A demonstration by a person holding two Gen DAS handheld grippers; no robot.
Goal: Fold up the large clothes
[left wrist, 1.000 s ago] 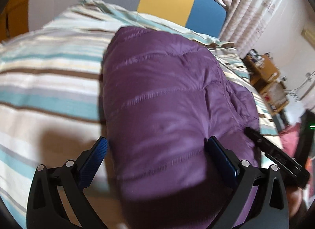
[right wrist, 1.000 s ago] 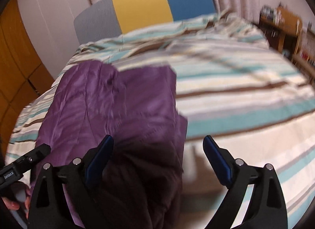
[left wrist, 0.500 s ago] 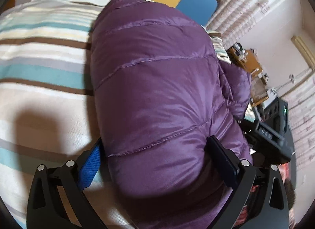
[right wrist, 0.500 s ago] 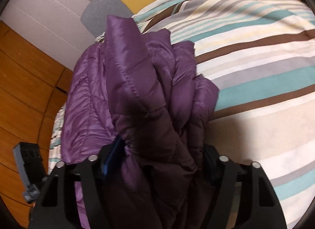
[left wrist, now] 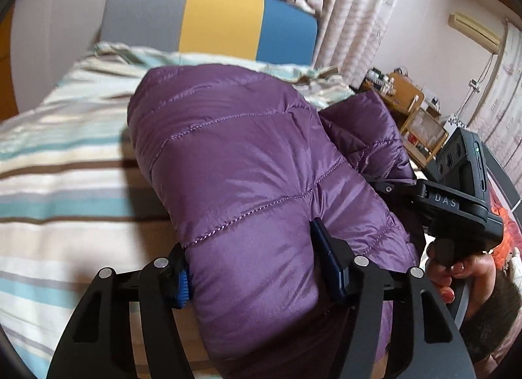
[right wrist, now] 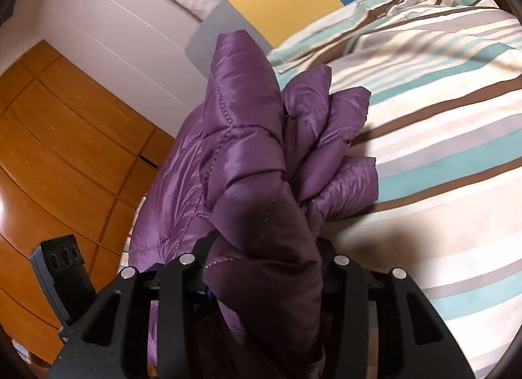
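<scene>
On striped bedding (left wrist: pixel 58 163), purple jacket (left wrist: pixel 248 163); tricolour headboard (left wrist: pixel 222 20), curtains (left wrist: pixel 355 10) behind.

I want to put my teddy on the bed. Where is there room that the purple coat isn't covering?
Bare striped bedspread lies wide open beside the purple jacket, away from the wooden wardrobe. More bare bedspread runs between the jacket and the colourful headboard. It is crowded near both grippers, which clamp bunched jacket.
</scene>
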